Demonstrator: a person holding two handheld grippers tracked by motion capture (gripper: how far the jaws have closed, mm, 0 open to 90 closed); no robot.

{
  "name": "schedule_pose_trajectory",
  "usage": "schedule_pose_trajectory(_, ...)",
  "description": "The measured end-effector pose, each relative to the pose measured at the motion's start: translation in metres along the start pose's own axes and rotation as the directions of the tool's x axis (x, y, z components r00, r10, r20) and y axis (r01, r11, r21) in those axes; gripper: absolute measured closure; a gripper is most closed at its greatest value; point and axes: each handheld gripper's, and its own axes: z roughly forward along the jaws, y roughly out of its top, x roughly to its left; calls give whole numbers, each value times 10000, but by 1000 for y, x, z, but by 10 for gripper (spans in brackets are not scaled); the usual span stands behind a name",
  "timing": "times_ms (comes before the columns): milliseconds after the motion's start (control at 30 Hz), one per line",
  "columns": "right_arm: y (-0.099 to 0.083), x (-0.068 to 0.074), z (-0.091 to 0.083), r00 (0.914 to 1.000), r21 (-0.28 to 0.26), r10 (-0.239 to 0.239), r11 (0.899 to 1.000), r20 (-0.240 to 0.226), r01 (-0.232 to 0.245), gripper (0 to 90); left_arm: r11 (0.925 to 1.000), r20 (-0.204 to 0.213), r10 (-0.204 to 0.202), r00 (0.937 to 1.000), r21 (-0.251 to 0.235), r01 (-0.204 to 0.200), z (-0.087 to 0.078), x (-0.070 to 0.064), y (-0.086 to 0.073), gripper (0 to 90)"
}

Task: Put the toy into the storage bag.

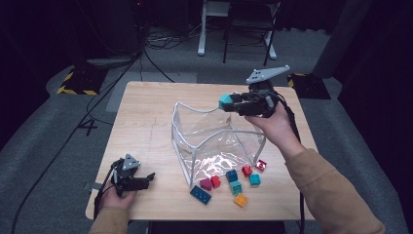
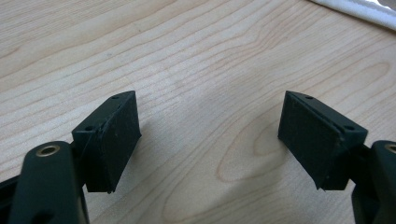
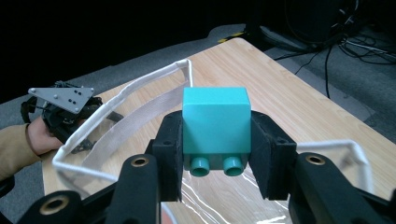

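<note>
The right gripper (image 1: 229, 103) was held above the far rim of a clear plastic storage bin (image 1: 214, 139) with white piping along its edges, at about one o'clock from the middle of the wooden table (image 1: 146, 122). Its jaws were clamped on a teal building block (image 1: 225, 101). In the right gripper view the teal building block (image 3: 215, 126) sat squarely between the two black pads, studs pointing back toward the camera, with the bin's white rim (image 3: 126, 100) and its crinkled clear floor below it. The person's right hand (image 1: 275, 124) gripped the tool from underneath, an ochre sleeve trailing toward five o'clock.

The left gripper (image 1: 148, 178) rested low near the table's near-left corner, at about seven o'clock, well apart from the bin. Its jaws stood wide apart with nothing between them; the left gripper view showed bare wood grain (image 2: 201, 93) between the pads and a strip of the bin's white edge (image 2: 355, 11) at the upper right.

Loose blocks lay on the table just in front of the bin, at about five o'clock: a blue block (image 1: 200, 194), a magenta one (image 1: 206, 184), a small red one (image 1: 215, 181), a dark blue one (image 1: 232, 175), a green-teal one (image 1: 236, 186), an orange one (image 1: 240, 200), a teal one (image 1: 254, 179), a red one (image 1: 247, 170) and a red-and-white one (image 1: 261, 165) nearest the bin's right corner.
</note>
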Motion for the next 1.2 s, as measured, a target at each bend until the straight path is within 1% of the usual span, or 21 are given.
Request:
schedule_pose_trajectory(67, 4, 2, 11, 10000, 186, -49, 9998, -74, 51, 590, 10000, 3, -1, 10000, -2, 1, 0, 0, 0, 211)
schedule_pose_trajectory(167, 7, 4, 23, 9998, 397, -82, 9992, -155, 88, 590, 10000, -1, 0, 10000, -1, 0, 0, 0, 0, 211)
schedule_pose_trajectory(267, 10, 3, 33, 9997, 592, -40, 9982, -233, 54, 590, 10000, -10, -2, 10000, 13, 2, 0, 0, 0, 212)
schedule_pose_trajectory(300, 11, 2, 39, 9996, 713, -2, 9975, -276, 21, 590, 10000, -18, 7, 10000, 6, -7, 0, 0, 0, 212)
schedule_pose_trajectory(333, 11, 2, 39, 9996, 713, -2, 9975, -276, 21, 590, 10000, -12, -1, 10000, 11, 1, 0, 0, 0, 212)
schedule_pose_trajectory(433, 12, 1, 47, 9991, 864, 123, 9962, -410, -87, 590, 10000, -21, 9, 10000, 7, -9, 0, 0, 0, 211)
schedule_pose_trajectory(500, 12, 2, 53, 9983, 994, 111, 9950, -577, -53, 590, 10000, -19, 5, 10000, 7, -5, 0, 0, 0, 211)
schedule_pose_trajectory(600, 12, 4, 56, 9974, 1049, 85, 9945, -710, -10, 590, 10000, -20, 7, 10000, 9, -7, 0, 0, 0, 212)
schedule_pose_trajectory(700, 10, 10, 64, 9952, 1288, -144, 9913, -967, 269, 590, 10000, -27, 7, 10000, 9, -7, 0, 0, 0, 211)
schedule_pose_trajectory(733, 10, 10, 64, 9952, 1288, -144, 9913, -967, 269, 590, 10000, -27, 7, 10000, 9, -7, 0, 0, 0, 211)
schedule_pose_trajectory(833, 10, 12, 71, 9932, 1589, -192, 9866, -1146, 374, 590, 10000, -26, 6, 10000, 10, -6, 0, 0, 0, 211)
schedule_pose_trajectory(967, 9, 14, 84, 9905, 2239, -186, 9734, -1364, 491, 590, 10000, -17, -3, 10000, 14, 3, 0, 0, 0, 211)
schedule_pose_trajectory(1000, 9, 13, 87, 9899, 2468, -132, 9679, -1413, 481, 590, 10000, -19, -3, 10000, 15, 3, 0, 0, 0, 211)
schedule_pose_trajectory(1033, 9, 13, 92, 9896, 2757, -45, 9602, -1436, 444, 590, 10000, -23, 5, 10000, 17, -5, 0, 0, 0, 211)
schedule_pose_trajectory(1100, 9, 11, 98, 9885, 3088, 55, 9502, -1510, 419, 590, 10000, -25, 4, 10000, 16, -4, 0, 0, 0, 211)
schedule_pose_trajectory(1133, 9, 10, 103, 9879, 3483, 258, 9369, -1526, 293, 590, 10000, -25, 4, 10000, 17, -4, 0, 0, 0, 211)
schedule_pose_trajectory(1167, 8, 10, 105, 9883, 3660, 287, 9302, -1500, 285, 590, 10000, -24, -6, 10000, 9, 6, 0, 0, 0, 211)
schedule_pose_trajectory(1200, 8, 10, 108, 9885, 3879, 346, 9214, -1474, 255, 590, 10000, -24, -6, 10000, 8, 7, 0, 0, 0, 211)
